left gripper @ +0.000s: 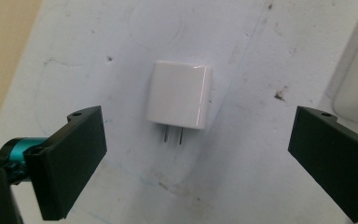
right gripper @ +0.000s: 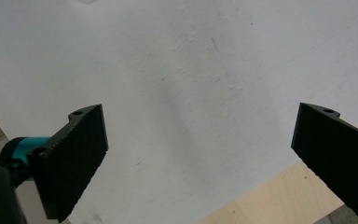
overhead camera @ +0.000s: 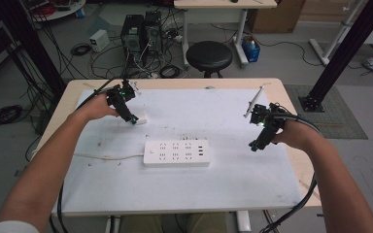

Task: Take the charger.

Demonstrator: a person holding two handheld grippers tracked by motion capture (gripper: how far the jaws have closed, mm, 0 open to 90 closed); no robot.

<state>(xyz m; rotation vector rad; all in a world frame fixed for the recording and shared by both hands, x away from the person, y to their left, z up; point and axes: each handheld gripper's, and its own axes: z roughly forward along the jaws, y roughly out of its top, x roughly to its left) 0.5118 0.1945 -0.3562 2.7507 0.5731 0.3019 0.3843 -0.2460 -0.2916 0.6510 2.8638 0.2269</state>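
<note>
Hovering over the far-left part of the counter [overhead camera: 272, 194], the left gripper [left gripper: 193, 140] has its two black fingers [left gripper: 70, 158] spread wide, grasping nothing, with the small white square plastic charger plug [left gripper: 179, 95] lying flat on the white sheet between them and a little ahead. Both fingers stand apart from the plug's sides, which looks like a lining-up for a pinch across its body. Its two thin metal prongs [left gripper: 173, 135] point back toward the gripper, so a grip on the smooth sides would leave them free for pushing into a socket.

From the high view the plug [overhead camera: 142, 118] sits just beyond the left gripper [overhead camera: 134, 119], well apart from the long white plastic power strip [overhead camera: 176, 153] at the middle of the counter, whose pale cord [overhead camera: 109, 156] trails off to the left. That strip seems the likely target, though I judge this only from the layout.

Out to the right, the right gripper [overhead camera: 253, 146] hangs above bare sheet near the counter's edge, its fingers [right gripper: 74, 158] likewise released, probably waiting to steady the strip.

A white corner at the right edge of the left gripper view is cut off; I cannot tell what it is. The strip's socket shapes are too small to read.
</note>
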